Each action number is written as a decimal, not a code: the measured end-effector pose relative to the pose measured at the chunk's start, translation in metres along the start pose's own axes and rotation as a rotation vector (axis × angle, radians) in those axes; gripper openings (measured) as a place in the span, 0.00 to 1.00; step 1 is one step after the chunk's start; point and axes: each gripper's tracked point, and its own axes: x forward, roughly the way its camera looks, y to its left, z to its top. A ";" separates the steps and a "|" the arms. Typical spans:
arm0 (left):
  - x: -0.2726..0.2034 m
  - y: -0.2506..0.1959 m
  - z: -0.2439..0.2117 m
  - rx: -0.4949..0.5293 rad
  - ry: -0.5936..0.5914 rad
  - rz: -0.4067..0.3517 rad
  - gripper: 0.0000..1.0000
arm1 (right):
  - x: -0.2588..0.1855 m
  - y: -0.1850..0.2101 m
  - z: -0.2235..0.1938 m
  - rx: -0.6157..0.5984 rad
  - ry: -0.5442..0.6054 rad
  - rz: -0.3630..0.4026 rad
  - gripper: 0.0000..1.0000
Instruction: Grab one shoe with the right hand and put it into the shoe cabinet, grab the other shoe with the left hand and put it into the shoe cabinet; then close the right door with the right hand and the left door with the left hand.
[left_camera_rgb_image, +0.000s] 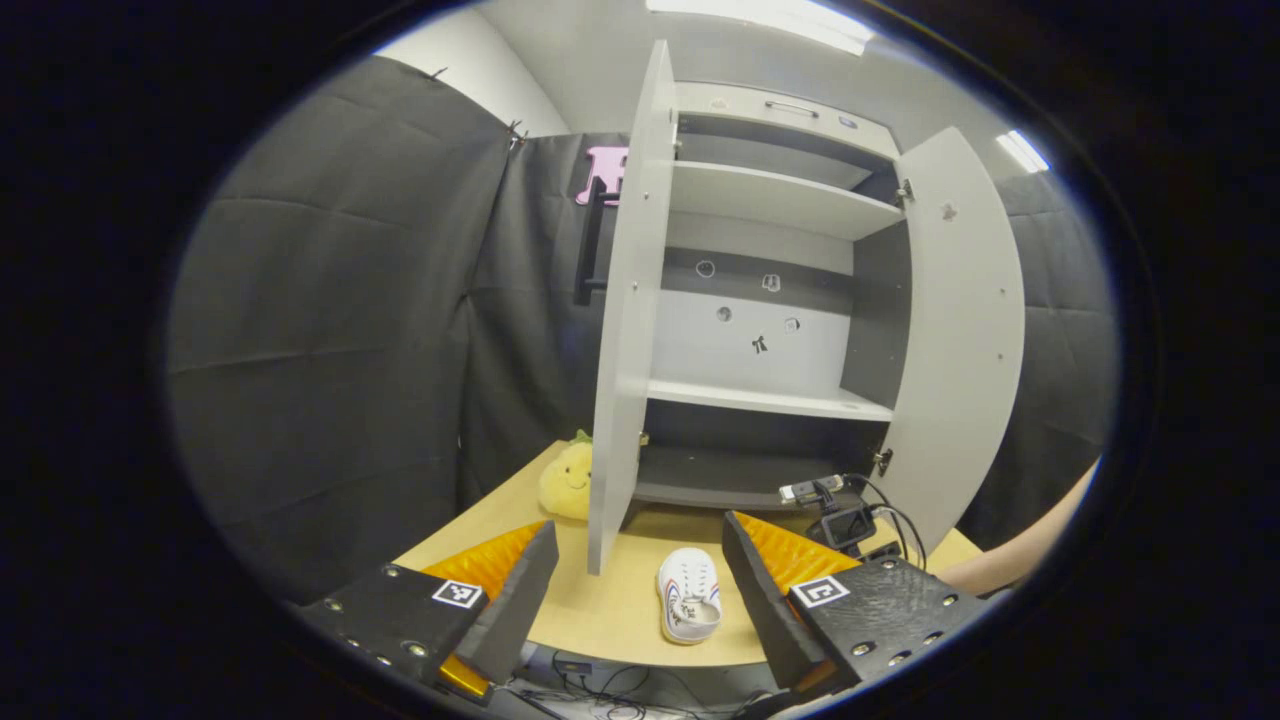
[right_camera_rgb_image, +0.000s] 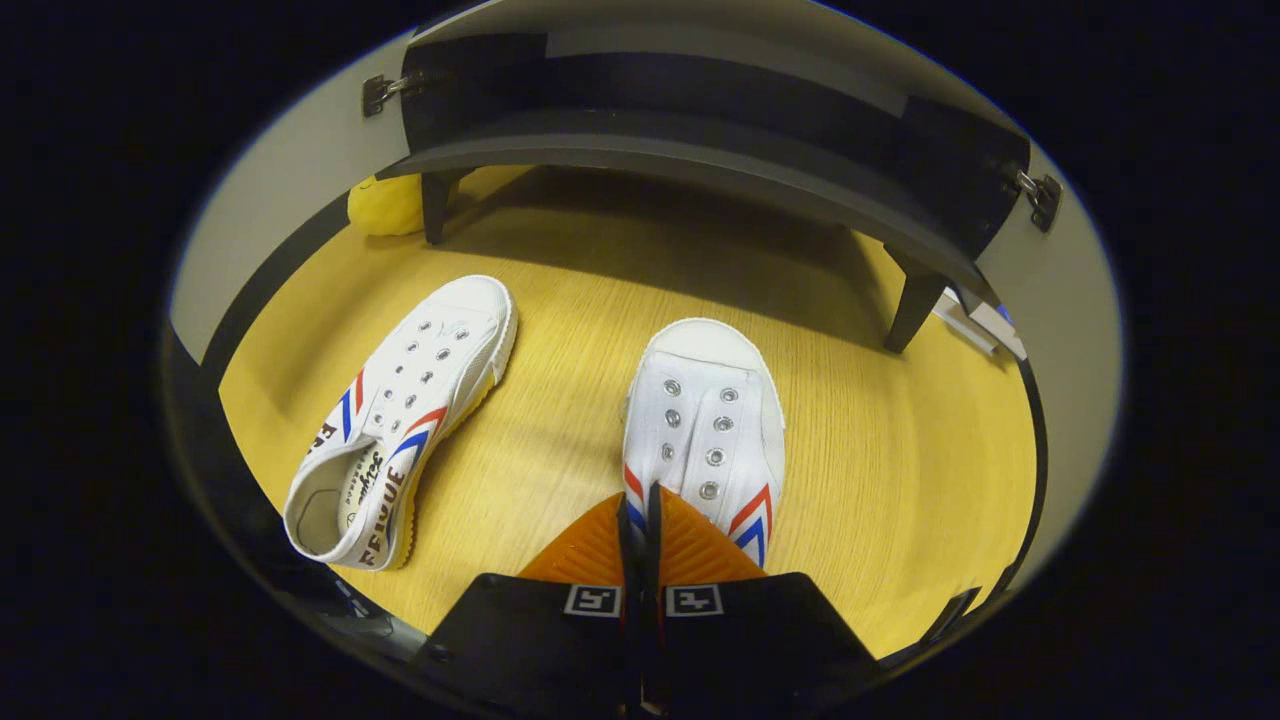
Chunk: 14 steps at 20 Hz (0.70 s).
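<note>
Two white canvas shoes with red and blue stripes lie on the wooden table in front of the shoe cabinet (right_camera_rgb_image: 690, 150). In the right gripper view, the left shoe (right_camera_rgb_image: 400, 420) lies free, toe toward the cabinet. My right gripper (right_camera_rgb_image: 640, 500) is shut on the near left edge of the right shoe (right_camera_rgb_image: 705, 400), whose heel is hidden under the fingers. In the left gripper view, my left gripper (left_camera_rgb_image: 640, 540) hangs open above the table's near edge, with one shoe (left_camera_rgb_image: 690, 595) below it. The right gripper (left_camera_rgb_image: 845, 520) is low by the cabinet's base.
The cabinet (left_camera_rgb_image: 770, 400) stands with its left door (left_camera_rgb_image: 625, 330) and right door (left_camera_rgb_image: 960, 330) open, shelves bare. A yellow plush toy (left_camera_rgb_image: 567, 480) sits by the left door. A person's forearm (left_camera_rgb_image: 1030, 550) reaches in from the right. Cables hang below the table's front edge.
</note>
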 end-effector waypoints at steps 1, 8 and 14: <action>-0.002 -0.001 0.000 -0.002 0.003 -0.003 0.96 | -0.004 -0.002 -0.001 0.000 0.002 0.001 0.02; -0.006 -0.016 0.001 0.029 0.008 -0.052 0.94 | -0.049 -0.003 0.001 0.056 -0.099 0.035 0.02; 0.004 -0.051 0.004 0.111 -0.004 -0.154 0.96 | -0.124 -0.014 0.043 0.073 -0.290 0.049 0.05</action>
